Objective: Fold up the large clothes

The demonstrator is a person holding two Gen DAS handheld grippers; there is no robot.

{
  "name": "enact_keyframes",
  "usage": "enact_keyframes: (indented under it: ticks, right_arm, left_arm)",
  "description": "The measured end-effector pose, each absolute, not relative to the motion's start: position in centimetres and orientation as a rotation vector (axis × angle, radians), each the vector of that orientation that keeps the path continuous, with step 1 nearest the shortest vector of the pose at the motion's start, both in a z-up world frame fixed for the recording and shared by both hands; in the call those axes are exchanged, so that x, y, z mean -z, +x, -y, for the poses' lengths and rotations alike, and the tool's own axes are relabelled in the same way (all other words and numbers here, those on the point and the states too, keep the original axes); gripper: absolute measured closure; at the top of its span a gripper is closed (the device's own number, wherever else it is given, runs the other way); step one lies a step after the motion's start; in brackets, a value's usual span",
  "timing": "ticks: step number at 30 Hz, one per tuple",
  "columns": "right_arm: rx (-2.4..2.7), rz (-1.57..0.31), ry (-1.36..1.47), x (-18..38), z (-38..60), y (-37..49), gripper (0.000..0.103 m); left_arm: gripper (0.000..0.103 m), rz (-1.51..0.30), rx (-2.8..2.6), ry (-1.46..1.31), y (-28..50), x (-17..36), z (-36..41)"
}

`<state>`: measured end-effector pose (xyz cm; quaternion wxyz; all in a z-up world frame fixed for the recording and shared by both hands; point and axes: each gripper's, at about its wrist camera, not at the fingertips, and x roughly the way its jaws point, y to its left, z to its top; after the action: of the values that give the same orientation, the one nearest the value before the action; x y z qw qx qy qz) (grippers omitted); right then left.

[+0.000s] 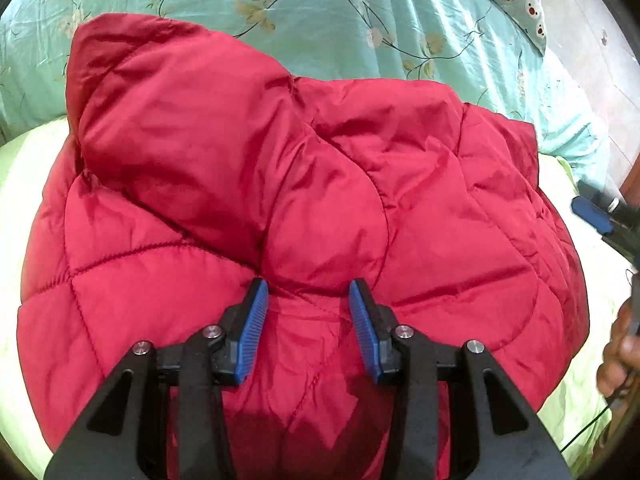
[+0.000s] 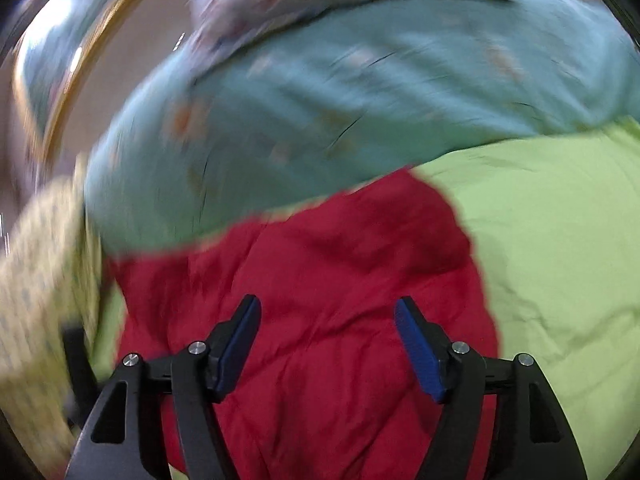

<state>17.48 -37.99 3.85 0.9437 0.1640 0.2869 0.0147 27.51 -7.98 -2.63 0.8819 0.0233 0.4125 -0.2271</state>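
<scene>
The left claw [image 1: 308, 292] grips a bunched fold of the red quilted jacket [image 1: 280, 184] between its blue pads. The right claw [image 2: 328, 312] hangs open above the jacket, nothing between its pads. The jacket lies folded on the light green sheet [image 2: 560, 240] of the bed.

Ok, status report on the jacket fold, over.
Left gripper jaws part open over a bunched fold of jacket, grip unclear. Right gripper open, empty, above the jacket. Jacket folded on green sheet. Nothing in the way.
</scene>
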Motion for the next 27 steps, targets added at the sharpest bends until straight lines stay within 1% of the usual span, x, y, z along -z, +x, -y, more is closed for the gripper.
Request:
enact_keyframes:
  ticks: [3, 7, 10, 14, 18, 22, 27]
  right_arm:
    - [-0.012, -0.705, 0.222, -1.7, 36.1, 20.7, 0.032]
    - [0.036, -0.779, 0.202, 0.9, 36.7, 23.6, 0.029]
    - [0.048, -0.801, 0.256, 1.5, 37.8, 24.7, 0.029]
    - [0.052, -0.818, 0.279, 1.7, 38.0, 26.0, 0.027]
    - [0.039, -0.813, 0.338, 2.0, 39.0, 26.5, 0.027]
    - [0.040, -0.807, 0.363, 2.0, 39.6, 26.8, 0.027]
    - [0.038, -0.820, 0.383, 2.3, 40.0, 26.8, 0.026]
  left_arm:
    - [0.062, -0.868, 0.478, 0.043, 27.7, 2.3, 8.2]
    - [0.062, -0.875, 0.495, 0.026, 27.5, 1.9, 7.8]
    - [0.062, -0.870, 0.515, -0.004, 27.2, 0.9, 6.7]
    - [0.062, -0.811, 0.444, -0.055, 27.7, -0.6, 3.9]
    - [0.064, -0.869, 0.381, -0.122, 31.3, 0.6, 2.0]
    - [0.064, -0.930, 0.344, -0.100, 34.0, 2.7, 2.6]
    - [0.063, -0.957, 0.329, -0.089, 35.5, 3.4, 3.2]
